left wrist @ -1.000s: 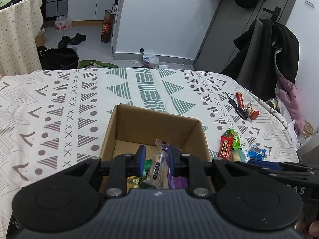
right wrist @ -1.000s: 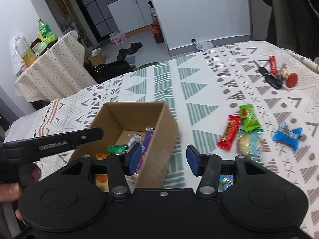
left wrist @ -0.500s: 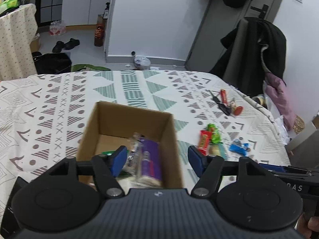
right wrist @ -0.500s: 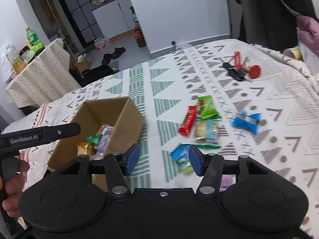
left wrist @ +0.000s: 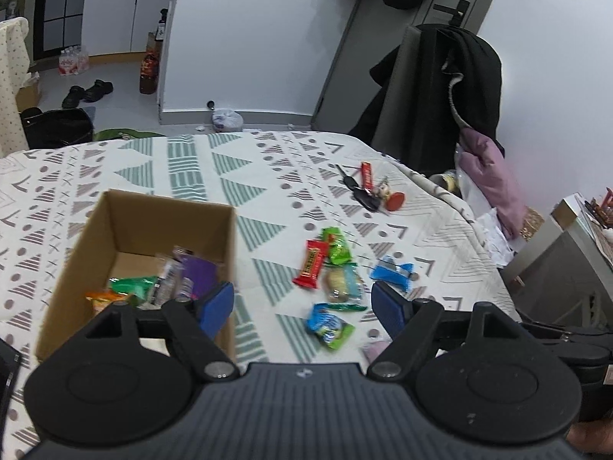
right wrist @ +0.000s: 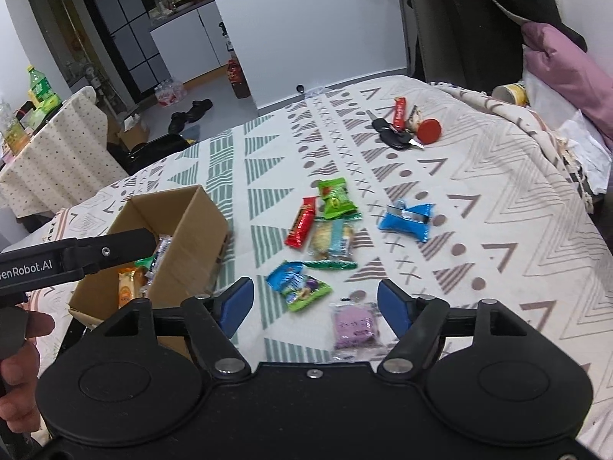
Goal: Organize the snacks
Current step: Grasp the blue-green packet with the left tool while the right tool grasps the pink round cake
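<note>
Both wide-spread, empty hand-held grippers (left wrist: pixel 302 308) (right wrist: pixel 315 308) now off the box (left wrist: pixel 153 222), pink packet (right wrist: pixel 354 324) clear only right-side.

The left gripper (left wrist: pixel 302 304) is held with its jaws spread wide, and nothing is gripped between the blue pads (left wrist: pixel 216 308). The right gripper (right wrist: pixel 316 304) is likewise held wide open and empty, its blue pads (right wrist: pixel 394 308) well apart. In the right wrist view, the left gripper's handle is seen clasped by the person's left hand (right wrist: pixel 17 368).
</note>
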The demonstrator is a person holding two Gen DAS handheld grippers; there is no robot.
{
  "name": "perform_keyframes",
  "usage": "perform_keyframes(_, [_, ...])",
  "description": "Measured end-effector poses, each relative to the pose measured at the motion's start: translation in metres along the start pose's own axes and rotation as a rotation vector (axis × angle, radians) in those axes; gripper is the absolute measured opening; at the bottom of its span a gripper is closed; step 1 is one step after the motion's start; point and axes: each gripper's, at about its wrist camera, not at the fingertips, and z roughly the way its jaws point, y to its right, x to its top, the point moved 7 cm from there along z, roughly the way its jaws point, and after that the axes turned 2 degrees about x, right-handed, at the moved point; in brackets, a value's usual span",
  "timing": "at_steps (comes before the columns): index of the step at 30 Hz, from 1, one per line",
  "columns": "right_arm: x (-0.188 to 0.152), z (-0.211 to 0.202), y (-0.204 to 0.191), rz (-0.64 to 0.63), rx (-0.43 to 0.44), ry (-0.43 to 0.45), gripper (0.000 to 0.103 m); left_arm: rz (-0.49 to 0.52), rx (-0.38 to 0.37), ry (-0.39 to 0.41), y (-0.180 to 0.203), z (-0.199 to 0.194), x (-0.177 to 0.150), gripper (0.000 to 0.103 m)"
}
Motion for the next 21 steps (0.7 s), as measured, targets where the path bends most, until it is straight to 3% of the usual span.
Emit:
perform_keyframes(9, [-0.012,0.004,0.017,0.006,-0.001,-0.022,0.071,0.064,-0.047,-0.015,0.029,0.012,-0.015,0.077])
perform_keyframes(21, [-0.029,0.031,0.043,0.045,0.009,-0.093,0.064,0.068,-0.038,-0.09,0.042,0.054,-0.035,0.064])
